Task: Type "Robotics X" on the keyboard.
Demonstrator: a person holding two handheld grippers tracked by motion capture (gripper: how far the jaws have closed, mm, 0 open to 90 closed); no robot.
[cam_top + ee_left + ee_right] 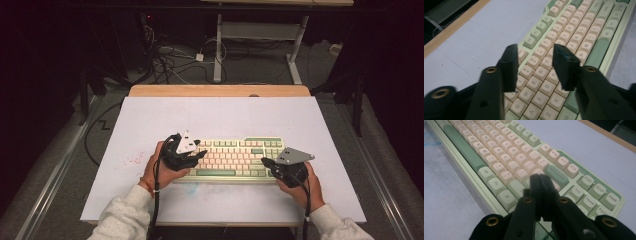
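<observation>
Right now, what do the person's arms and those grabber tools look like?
Both grippers, left and right, are black with a grey three-cornered plate on top, brass-coloured screw rings and a black cable trailing back. The sleeves are light grey, and the left wrist wears a red band.

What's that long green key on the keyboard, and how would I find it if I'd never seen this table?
Start at the white table and find the pale green keyboard lying near its front edge, between the left gripper and the right gripper. Along the keyboard's front row sits the space bar: one long, unmarked darker green bar, far wider than the small cream letter keys behind it.
</observation>
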